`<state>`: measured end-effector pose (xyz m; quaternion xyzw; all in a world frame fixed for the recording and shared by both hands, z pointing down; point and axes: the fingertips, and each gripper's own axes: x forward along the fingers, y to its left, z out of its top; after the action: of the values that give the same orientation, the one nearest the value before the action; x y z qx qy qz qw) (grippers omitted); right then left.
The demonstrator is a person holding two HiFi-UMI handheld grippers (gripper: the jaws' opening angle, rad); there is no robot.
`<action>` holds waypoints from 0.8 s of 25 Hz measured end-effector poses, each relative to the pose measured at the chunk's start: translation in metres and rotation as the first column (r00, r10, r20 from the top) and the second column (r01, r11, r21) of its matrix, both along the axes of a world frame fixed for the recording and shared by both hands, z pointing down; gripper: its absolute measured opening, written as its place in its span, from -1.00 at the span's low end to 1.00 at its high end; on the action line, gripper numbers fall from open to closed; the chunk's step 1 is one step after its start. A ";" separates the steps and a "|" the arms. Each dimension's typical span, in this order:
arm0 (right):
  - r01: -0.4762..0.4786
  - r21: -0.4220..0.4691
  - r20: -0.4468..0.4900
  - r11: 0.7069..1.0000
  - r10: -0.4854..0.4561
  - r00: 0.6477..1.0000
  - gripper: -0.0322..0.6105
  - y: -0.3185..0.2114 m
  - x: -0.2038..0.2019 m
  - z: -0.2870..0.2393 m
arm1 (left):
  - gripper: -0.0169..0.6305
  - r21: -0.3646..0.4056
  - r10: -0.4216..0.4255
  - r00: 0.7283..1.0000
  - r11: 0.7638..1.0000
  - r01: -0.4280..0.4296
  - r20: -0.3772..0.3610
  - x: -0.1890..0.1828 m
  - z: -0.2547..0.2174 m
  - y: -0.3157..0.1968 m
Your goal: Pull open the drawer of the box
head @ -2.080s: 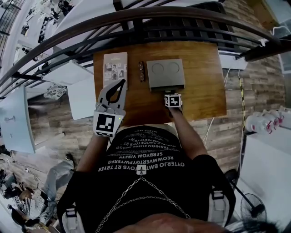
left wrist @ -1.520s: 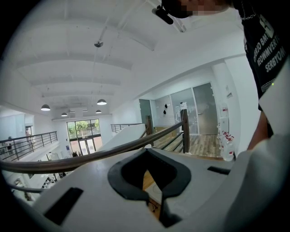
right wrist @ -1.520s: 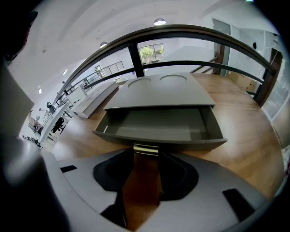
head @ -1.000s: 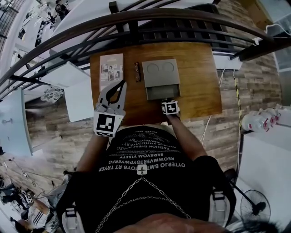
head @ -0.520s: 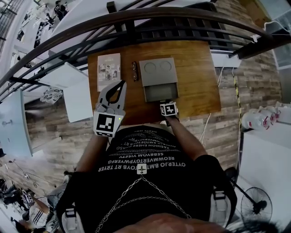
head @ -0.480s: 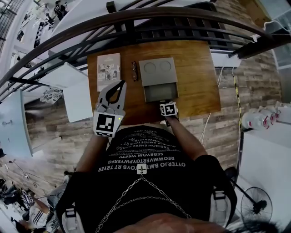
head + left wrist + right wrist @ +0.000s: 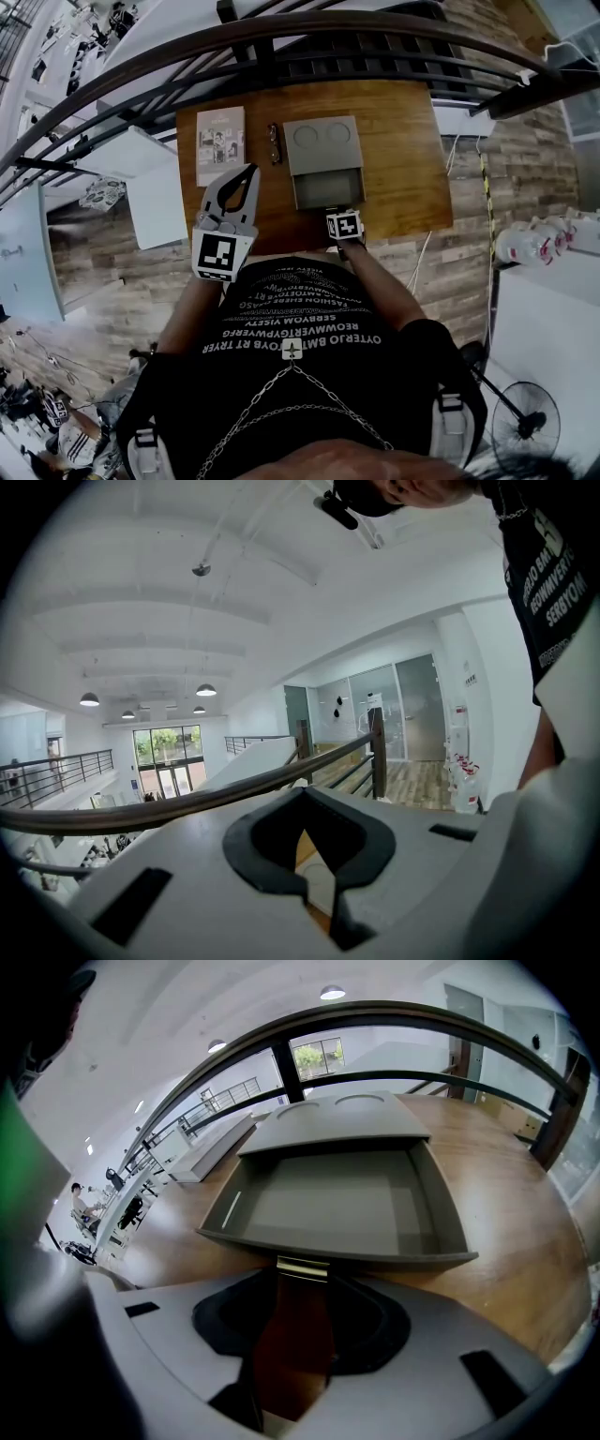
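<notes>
A flat grey box (image 7: 323, 141) with two round marks on its lid lies on the wooden table (image 7: 403, 169). Its drawer (image 7: 328, 190) stands pulled out toward me, and it looks empty in the right gripper view, drawer (image 7: 328, 1204). My right gripper (image 7: 337, 212) is at the drawer's front, near the table's front edge. Its jaws (image 7: 302, 1283) are closed on the small brass-coloured handle (image 7: 302, 1267) of the drawer. My left gripper (image 7: 250, 174) is held up over the table's left front, away from the box, with its tips together and nothing in it.
A booklet (image 7: 218, 145) lies at the table's left, with a small dark object (image 7: 274, 143) between it and the box. A dark curved railing (image 7: 281, 42) runs behind the table's far edge. Bare wood shows right of the box.
The drawer has slid out of the box toward me, drawn by the right gripper, which has come back to the table's front edge. The left gripper has stayed where it was.
</notes>
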<state>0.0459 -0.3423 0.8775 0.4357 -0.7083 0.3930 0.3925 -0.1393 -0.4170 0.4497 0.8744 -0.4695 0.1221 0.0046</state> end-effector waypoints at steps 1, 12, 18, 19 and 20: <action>-0.001 0.000 -0.001 1.000 0.001 1.000 -0.39 0.000 0.000 0.000 | -0.95 0.000 0.000 1.000 1.000 0.000 -0.001 0.000 0.000 0.000; -0.003 -0.010 0.010 1.000 0.003 1.000 -0.39 0.002 0.001 0.001 | -0.95 -0.006 0.001 1.000 1.000 -0.001 -0.004 0.001 0.003 -0.005; 0.005 -0.020 0.009 1.000 -0.005 1.000 -0.39 0.001 0.001 0.001 | -0.95 -0.008 0.003 1.000 1.000 -0.003 -0.003 0.004 0.004 -0.010; 0.006 -0.021 0.008 1.000 -0.006 1.000 -0.39 0.002 0.002 0.001 | -0.95 -0.009 0.004 1.000 1.000 -0.004 -0.003 0.005 0.004 -0.010; 0.007 -0.022 0.008 1.000 -0.007 1.000 -0.39 0.004 0.002 0.001 | -0.95 -0.009 0.004 1.000 1.000 -0.004 -0.004 0.006 0.004 -0.009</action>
<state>0.0482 -0.3387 0.8788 0.4274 -0.7070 0.4010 0.3958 -0.1336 -0.4263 0.4540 0.8754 -0.4674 0.1227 0.0093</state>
